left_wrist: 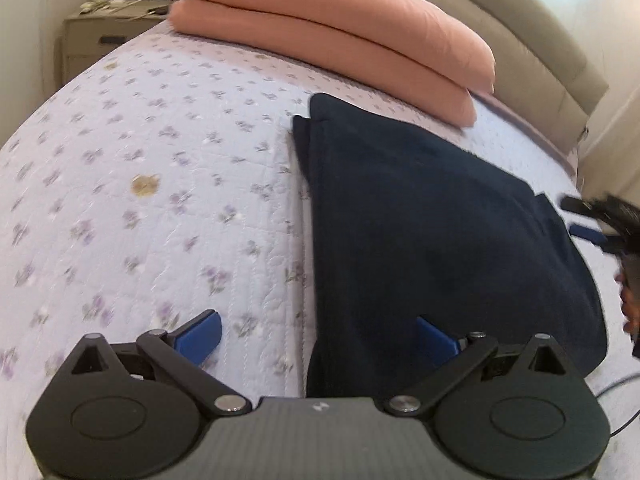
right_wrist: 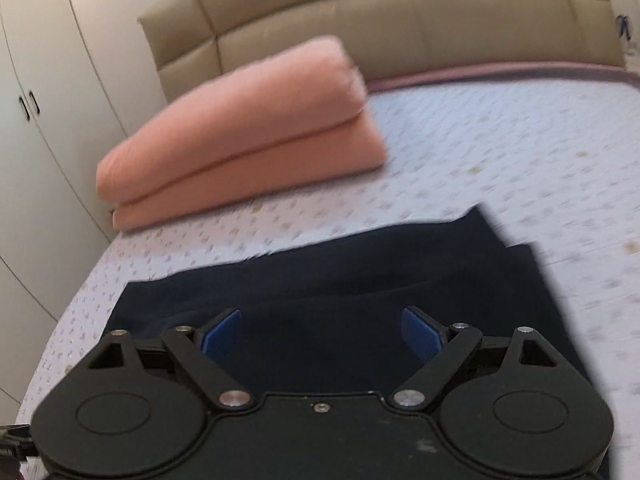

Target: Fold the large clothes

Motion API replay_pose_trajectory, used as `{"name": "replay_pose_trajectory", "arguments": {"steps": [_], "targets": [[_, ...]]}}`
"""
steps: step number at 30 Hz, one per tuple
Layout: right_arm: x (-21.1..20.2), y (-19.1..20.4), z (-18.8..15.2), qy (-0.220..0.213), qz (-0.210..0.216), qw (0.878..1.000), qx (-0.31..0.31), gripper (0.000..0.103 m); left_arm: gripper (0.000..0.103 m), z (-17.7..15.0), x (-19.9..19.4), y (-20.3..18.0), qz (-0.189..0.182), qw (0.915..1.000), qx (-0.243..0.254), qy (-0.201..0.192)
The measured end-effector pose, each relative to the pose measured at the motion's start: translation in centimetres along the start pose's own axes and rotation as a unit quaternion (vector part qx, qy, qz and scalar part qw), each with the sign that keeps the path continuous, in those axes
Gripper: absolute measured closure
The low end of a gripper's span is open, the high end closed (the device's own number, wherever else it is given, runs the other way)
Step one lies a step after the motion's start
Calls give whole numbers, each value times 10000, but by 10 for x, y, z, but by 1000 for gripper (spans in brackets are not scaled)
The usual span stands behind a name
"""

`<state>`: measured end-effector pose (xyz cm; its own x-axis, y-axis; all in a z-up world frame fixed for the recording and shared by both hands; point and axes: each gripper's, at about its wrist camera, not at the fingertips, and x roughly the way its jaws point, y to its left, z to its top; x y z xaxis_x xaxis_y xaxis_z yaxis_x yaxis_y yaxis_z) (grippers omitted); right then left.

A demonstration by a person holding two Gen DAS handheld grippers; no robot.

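Hovering low over the near edge of the bed, the left gripper [left_wrist: 316, 340] had its blue-padded jaws spread wide and empty, one pad over the lilac floral quilted bedspread [left_wrist: 140, 184] and the other over the near left corner of the dark navy folded garment [left_wrist: 420, 220]. The right gripper [right_wrist: 320, 334] likewise stood open with nothing between its pads, poised above the garment's near hem, and appeared at the far right of the left wrist view beside the garment's right edge. The garment lay flat on the bedspread toward the bed's near side, already doubled over, with two layered corners showing at its far end. Beyond it, well apart, a stack of two salmon-pink folded blankets [right_wrist: 240, 128] sat near the beige padded headboard [right_wrist: 380, 12], and a pale bedside cabinet [left_wrist: 100, 40] stood past the far left corner. Judging from this, another fold seemed due; since both views were blurred by motion, a hasty pinch might catch only the top layer, or snag the bedspread under the left pad, dragging the layers askew and undoing the alignment.
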<state>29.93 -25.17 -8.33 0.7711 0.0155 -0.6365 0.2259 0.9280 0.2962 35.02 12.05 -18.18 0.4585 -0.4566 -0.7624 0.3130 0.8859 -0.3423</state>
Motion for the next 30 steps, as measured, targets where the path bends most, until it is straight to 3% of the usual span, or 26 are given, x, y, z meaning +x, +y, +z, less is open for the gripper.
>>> {"name": "replay_pose_trajectory", "arguments": {"steps": [5,10,12,17,20,22,25,27,30], "targets": [[43,20,-8,-41,-437,9985,-328,1,0,9,19,-9,-197,9996,220,-32],[88,29,-18,256,-652,9953,-669,0,0,11,28,-8,-614,9979,-65,-172],[88,30,-23,107,-673,9955,-651,0,0,15,32,-6,-788,9966,-163,-168],[77,28,-28,196,-392,9962,-752,0,0,32,44,0,-1401,9888,-508,42],[69,24,-28,-104,-138,9974,-694,1,1,36,54,-2,-1852,9802,-622,312],[78,27,-28,107,-266,9970,-712,0,1,38,58,-7,-1814,9810,-570,377],[74,35,-36,61,-407,9945,-966,0,11,39,61,-12,-1739,9822,-592,396],[67,35,-44,121,-476,9935,-1027,0,35,39,62,-11,-1602,9837,-715,398],[46,30,-64,20,-601,9921,-1101,0,36,38,61,-8,-1572,9825,-920,383]]}}
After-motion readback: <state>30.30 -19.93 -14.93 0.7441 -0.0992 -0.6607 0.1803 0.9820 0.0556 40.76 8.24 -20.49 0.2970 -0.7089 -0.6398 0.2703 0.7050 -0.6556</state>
